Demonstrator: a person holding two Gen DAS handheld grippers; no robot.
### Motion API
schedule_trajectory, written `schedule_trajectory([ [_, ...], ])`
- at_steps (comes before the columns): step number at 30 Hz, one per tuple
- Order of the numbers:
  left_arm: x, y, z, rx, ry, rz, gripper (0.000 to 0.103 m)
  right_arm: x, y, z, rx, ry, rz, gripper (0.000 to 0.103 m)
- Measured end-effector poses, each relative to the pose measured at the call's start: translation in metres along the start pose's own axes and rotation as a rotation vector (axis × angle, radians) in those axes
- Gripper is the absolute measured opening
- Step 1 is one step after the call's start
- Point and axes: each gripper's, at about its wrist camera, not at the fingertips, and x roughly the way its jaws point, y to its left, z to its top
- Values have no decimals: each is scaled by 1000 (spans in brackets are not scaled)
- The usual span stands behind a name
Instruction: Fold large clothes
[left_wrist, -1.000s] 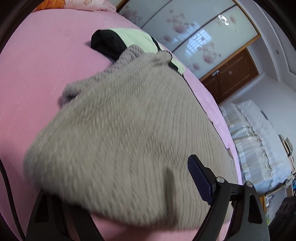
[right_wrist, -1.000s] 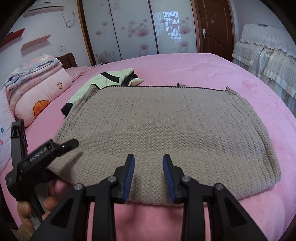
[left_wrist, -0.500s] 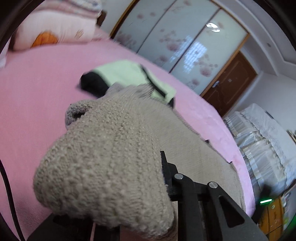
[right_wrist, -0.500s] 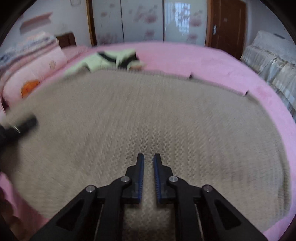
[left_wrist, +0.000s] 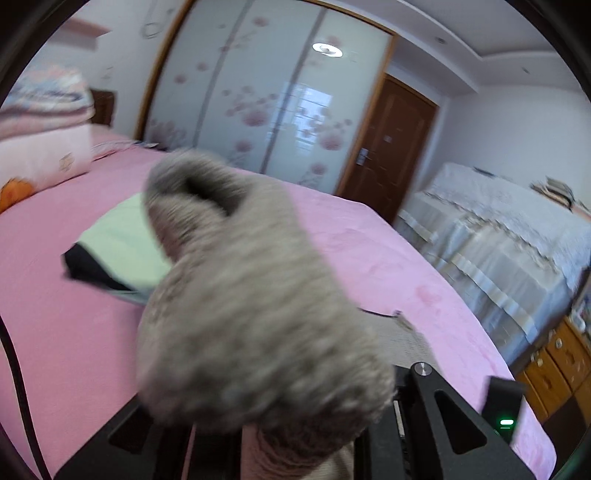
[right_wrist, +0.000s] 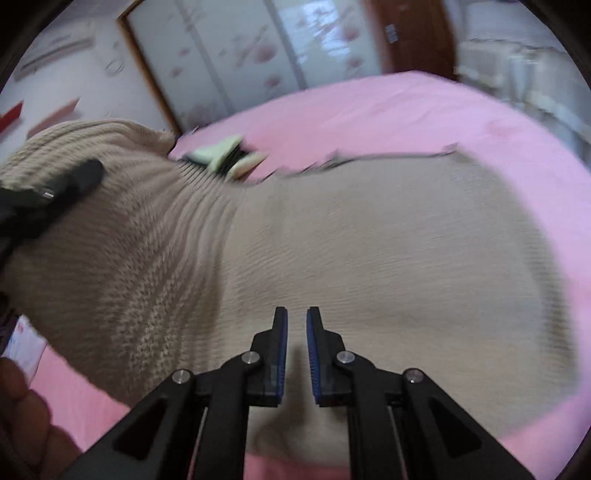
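Observation:
A large beige knit sweater (right_wrist: 388, 258) lies spread on the pink bed (right_wrist: 406, 110). Its left side is raised in a ridge. My left gripper (right_wrist: 79, 177) is shut on that corner and holds it up. In the left wrist view the bunched, blurred sweater (left_wrist: 251, 314) drapes over the jaws and hides the tips; only one black finger (left_wrist: 428, 398) shows. My right gripper (right_wrist: 295, 325) hangs over the near part of the sweater. It is shut to a narrow slit, with no fold of knit seen between its blue pads.
A folded green and black garment (left_wrist: 118, 240) lies beyond the sweater. Stacked quilts (left_wrist: 44, 129) sit at the far left. Sliding wardrobe doors (left_wrist: 258, 92), a brown door (left_wrist: 391, 147), a second covered bed (left_wrist: 498, 229) and wooden drawers (left_wrist: 554, 365) ring the room. A person's hand (right_wrist: 22, 417) shows low left.
My left gripper closed on the sweater's left corner and lifted it up and inward. The right gripper's jaws closed and it moved forward from the hem over the sweater.

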Motion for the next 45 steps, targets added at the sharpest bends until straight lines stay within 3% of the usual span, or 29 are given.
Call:
schedule_trajectory([
  [6,33,-87,-28,105,86,-100,13,-52,-88,-5,120,-46,-180,10],
  [9,63,-125,-63,176,206,-153,13,-62,-131,-15,177,-18,-254,10],
  [11,82,-141,-89,223,303,-157,13,-63,-149,-22,216,4,-259,10],
  [13,96,-154,-118,286,368,-106,13,-64,-160,-26,244,19,-240,10],
  [16,92,-161,-131,360,336,-80,13,-66,-160,-27,234,21,-223,11],
  [21,88,-149,-113,283,351,-128,13,-70,-155,-23,219,25,-208,11],
  [26,61,-162,-99,293,262,-192,13,-82,-161,-12,203,-14,-201,11],
  [31,74,-172,-124,313,346,-187,12,-86,-168,-13,213,-2,-229,11],
  [35,74,-169,-137,346,360,-160,13,-88,-175,-16,236,25,-218,11],
  [36,71,-168,-133,347,365,-156,15,-88,-176,-17,242,31,-207,11],
  [38,72,-172,-126,339,392,-167,30,-89,-177,-13,251,46,-184,11],
  [40,68,-174,-115,300,465,-219,68,-92,-175,-8,249,58,-166,11],
  [41,63,-173,-112,282,481,-234,72,-94,-173,-5,249,59,-158,13],
  [45,26,-157,-87,234,504,-297,73,-109,-170,7,268,39,-97,45],
])
